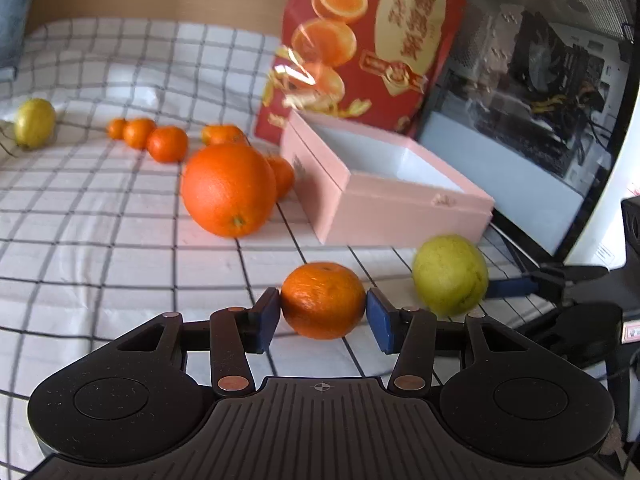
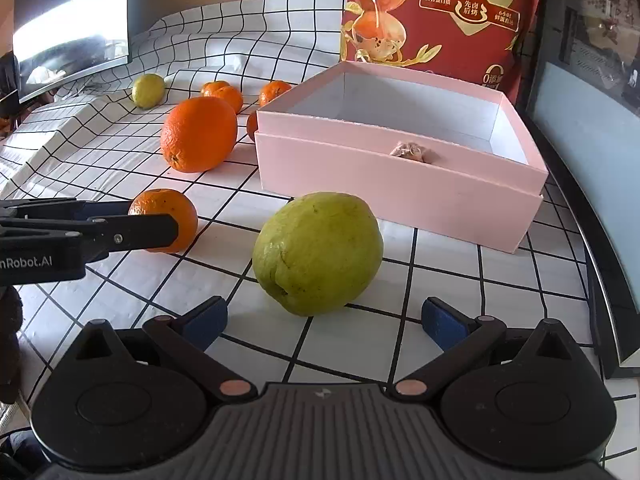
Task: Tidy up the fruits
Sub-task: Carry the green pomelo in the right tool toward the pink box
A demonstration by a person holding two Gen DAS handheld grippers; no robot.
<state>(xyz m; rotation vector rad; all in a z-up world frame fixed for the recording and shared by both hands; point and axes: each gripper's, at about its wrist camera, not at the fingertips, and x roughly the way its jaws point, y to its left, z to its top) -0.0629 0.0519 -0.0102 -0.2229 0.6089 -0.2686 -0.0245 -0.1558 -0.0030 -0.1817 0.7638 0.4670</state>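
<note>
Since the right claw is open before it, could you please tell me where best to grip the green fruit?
Grip the green fruit across its widest middle, coming in low from the front; it lies tilted on the cloth, between the open right claw fingers.

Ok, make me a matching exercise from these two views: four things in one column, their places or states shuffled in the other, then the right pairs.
Things:
1. small mandarin
2. green guava
3. big orange
4. pink box

States:
A. holds no fruit
B. gripped between the left tongs
C. lying in front of the open right tongs, not gripped
D. resting on the checked cloth left of the box

Pairs: 1-B, 2-C, 3-D, 4-A
</note>
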